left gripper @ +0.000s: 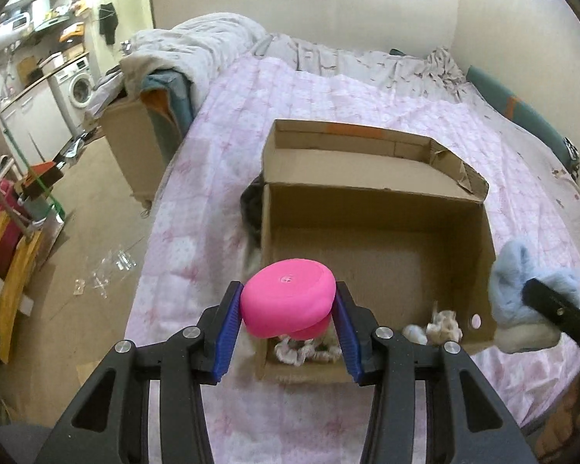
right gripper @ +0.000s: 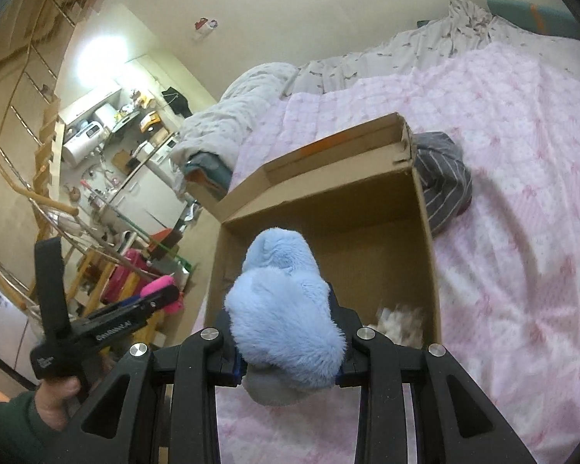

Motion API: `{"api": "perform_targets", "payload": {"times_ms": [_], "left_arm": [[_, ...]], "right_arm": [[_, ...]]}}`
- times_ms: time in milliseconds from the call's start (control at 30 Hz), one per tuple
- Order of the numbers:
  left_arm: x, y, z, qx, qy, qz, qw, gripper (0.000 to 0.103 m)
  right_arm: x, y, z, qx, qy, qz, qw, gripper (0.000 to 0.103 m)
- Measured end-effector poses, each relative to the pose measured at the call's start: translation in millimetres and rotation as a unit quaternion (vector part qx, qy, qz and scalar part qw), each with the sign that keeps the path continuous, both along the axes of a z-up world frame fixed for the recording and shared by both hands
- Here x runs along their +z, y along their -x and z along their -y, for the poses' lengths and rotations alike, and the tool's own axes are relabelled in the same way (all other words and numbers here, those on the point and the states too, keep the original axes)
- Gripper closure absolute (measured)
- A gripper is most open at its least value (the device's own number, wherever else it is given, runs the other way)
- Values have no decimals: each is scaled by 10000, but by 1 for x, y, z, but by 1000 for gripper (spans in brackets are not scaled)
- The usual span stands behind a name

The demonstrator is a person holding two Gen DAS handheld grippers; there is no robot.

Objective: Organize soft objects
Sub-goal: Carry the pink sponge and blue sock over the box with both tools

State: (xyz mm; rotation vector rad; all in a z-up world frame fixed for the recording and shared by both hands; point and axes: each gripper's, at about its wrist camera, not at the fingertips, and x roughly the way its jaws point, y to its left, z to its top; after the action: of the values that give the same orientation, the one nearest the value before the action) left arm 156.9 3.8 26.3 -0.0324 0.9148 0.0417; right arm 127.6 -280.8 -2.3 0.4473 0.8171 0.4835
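My left gripper (left gripper: 288,305) is shut on a pink round soft object (left gripper: 286,295), held above the near left corner of an open cardboard box (left gripper: 371,208) on the bed. My right gripper (right gripper: 286,332) is shut on a fluffy light-blue slipper (right gripper: 282,297), held over the box's near edge (right gripper: 429,232). The slipper also shows in the left wrist view (left gripper: 522,294) at the box's right side. The left gripper with the pink object shows in the right wrist view (right gripper: 158,294). Pale scrunchies (left gripper: 305,350) and a beige fluffy item (left gripper: 442,326) lie inside the box.
The box sits on a pink quilted bedspread (left gripper: 220,178). A grey striped cloth (right gripper: 442,178) lies beside the box's far corner. A heaped duvet (left gripper: 189,50) is at the bed's far end. Another cardboard box (left gripper: 135,147) stands on the floor left of the bed.
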Motion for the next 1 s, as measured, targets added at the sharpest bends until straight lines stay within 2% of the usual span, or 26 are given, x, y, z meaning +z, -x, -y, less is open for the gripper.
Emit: {"api": "perform_targets", "payload": {"times_ms": [200,333,433,500,800,1000], "left_arm": [[-20,-22,15,-207,4,-143,9997,61],[-37,-29,21,-298,52,-270,9992,61],[-52,-33,24,-417,160,-449,9980,61],[-60,-34,30,-505,85,-446,9977,61],[-73,-33,42,-731,109,-506,9960,61],[-73,-32,44,-736,142,-476,9961,61]], "right_arm": [[-21,-15,-3,-60,183,-108,9998,69],[-32,-19,-2,-159,486,-149,9986,69],[-41,-25,4,-279,530,-342,9976,69],[-47,-26,6,-323,493,-439,9973,69],[-60,-28,-8,-68,545,-596,9967,69],[-65,-27,-18,90,763,-638,9950,69]]}}
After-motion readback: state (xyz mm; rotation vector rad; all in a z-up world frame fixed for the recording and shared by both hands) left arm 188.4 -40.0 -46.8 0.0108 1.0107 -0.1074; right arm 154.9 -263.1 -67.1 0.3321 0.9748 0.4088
